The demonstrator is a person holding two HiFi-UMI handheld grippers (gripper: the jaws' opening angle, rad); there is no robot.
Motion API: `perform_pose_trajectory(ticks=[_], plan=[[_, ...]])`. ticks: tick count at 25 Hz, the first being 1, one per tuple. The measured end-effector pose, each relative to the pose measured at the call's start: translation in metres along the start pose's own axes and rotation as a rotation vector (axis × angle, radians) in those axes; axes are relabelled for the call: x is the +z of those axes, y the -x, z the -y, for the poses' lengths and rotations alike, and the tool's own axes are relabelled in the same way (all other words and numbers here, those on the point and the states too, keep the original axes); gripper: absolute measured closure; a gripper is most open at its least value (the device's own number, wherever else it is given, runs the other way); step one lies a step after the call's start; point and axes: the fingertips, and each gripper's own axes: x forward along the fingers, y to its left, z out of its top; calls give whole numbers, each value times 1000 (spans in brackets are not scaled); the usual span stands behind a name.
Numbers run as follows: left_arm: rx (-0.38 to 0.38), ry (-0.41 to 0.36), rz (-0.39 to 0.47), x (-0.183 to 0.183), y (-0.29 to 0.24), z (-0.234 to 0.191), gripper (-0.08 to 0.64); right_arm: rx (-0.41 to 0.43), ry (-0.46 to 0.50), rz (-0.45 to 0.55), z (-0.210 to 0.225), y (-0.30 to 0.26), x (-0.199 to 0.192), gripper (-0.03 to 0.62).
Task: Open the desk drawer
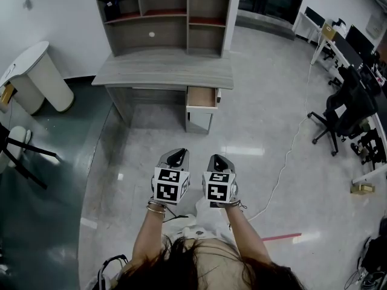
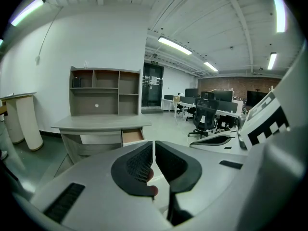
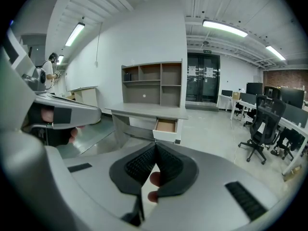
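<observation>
Well back from the desk (image 1: pixel 163 68), left gripper (image 1: pixel 175 157) and right gripper (image 1: pixel 219 161) hang clenched and empty. The drawer (image 1: pixel 202 96) is already out, so I reckon it's done.

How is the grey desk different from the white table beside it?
The grey desk has straight edges; the white table has a rounded top. The grey desk carries open shelves on top; the white table has none. The grey desk has a drawer pulled open; the white table shows no drawer. Both stand by the white wall.
</observation>
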Motion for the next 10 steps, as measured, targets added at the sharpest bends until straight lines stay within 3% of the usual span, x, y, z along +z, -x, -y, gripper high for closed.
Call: perform_pose_trajectory(ticks=[10], plan=[[-5,-20,-19,-3,-3,9,535,-4,-11,-7,5,3,-6,571]])
